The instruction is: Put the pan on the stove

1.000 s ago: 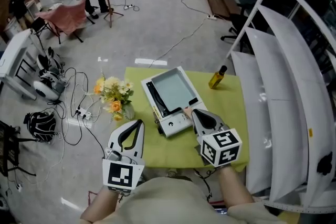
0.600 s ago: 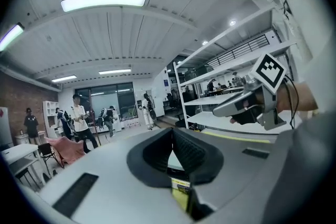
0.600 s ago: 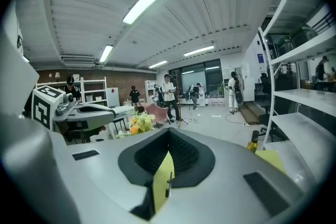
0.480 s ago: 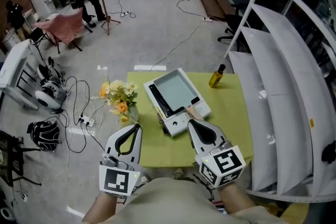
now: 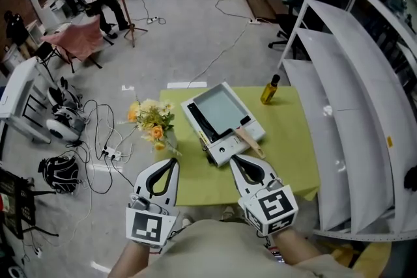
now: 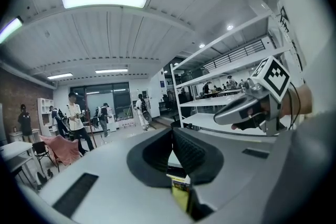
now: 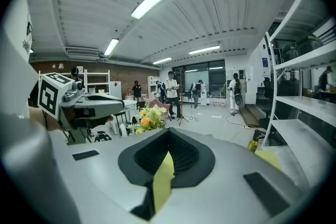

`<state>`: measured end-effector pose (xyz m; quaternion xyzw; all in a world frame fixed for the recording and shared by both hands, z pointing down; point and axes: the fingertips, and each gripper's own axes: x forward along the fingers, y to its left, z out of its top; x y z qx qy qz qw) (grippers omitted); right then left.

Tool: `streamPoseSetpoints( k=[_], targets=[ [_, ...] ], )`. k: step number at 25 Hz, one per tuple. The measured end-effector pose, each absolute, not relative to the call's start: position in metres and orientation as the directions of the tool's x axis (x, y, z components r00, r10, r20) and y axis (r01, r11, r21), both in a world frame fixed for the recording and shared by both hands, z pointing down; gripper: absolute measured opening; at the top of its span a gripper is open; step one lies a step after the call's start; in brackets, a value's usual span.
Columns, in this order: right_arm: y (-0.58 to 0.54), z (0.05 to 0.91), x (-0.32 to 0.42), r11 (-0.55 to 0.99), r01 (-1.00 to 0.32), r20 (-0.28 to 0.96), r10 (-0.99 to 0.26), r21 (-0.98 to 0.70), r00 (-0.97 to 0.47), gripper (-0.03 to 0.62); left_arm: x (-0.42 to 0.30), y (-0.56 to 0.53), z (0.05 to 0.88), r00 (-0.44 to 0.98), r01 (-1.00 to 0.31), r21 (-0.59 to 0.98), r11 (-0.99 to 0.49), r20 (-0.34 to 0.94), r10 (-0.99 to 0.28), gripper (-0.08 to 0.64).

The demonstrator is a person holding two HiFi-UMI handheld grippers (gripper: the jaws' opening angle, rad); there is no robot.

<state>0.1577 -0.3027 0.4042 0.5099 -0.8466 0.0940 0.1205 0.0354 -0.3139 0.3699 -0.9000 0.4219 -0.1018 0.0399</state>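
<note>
1. The right gripper (image 5: 236,160) has its jaws pressed together on nothing; a second ago its tips sat at the pan's wooden handle (image 5: 249,142), and now it is drawn back toward the person and clear of the handle.
2. The left gripper (image 5: 171,161) is closed and empty too; it hovers over the table's near left edge, well apart from the stove, much as it did a second ago.
3. The rectangular pan (image 5: 218,111) lies on the white portable stove (image 5: 223,153), its handle sticking out past the stove's front right corner; with the gripper let go and backing off, the placing looks done, and what is left is probably only the retreat.
4. The stove stands toward the middle and rear of the table (image 5: 290,146), turned at an angle; bare yellow-green cloth lies between it and the near edge, and more to its right, so both grippers have room to pull straight back.
5. Tight spots: the handle points at the right gripper, so a forward nudge could swing the pan; the flowers (image 5: 153,122) crowd the left edge; the oil bottle (image 5: 269,90) stands near the far right corner; the white shelving (image 5: 345,114) runs just beside the right edge.
</note>
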Motion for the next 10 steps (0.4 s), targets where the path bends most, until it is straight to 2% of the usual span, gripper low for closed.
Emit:
streamPoseSetpoints(
  k=[10],
  targets=[
    [-0.296, 0.409, 0.141, 0.478, -0.878, 0.314, -0.831, -0.020, -0.460, 0.006, 0.021, -0.308, 0.378, 0.620, -0.758, -0.130, -0.639, 0.162, -0.768, 0.006]
  ],
)
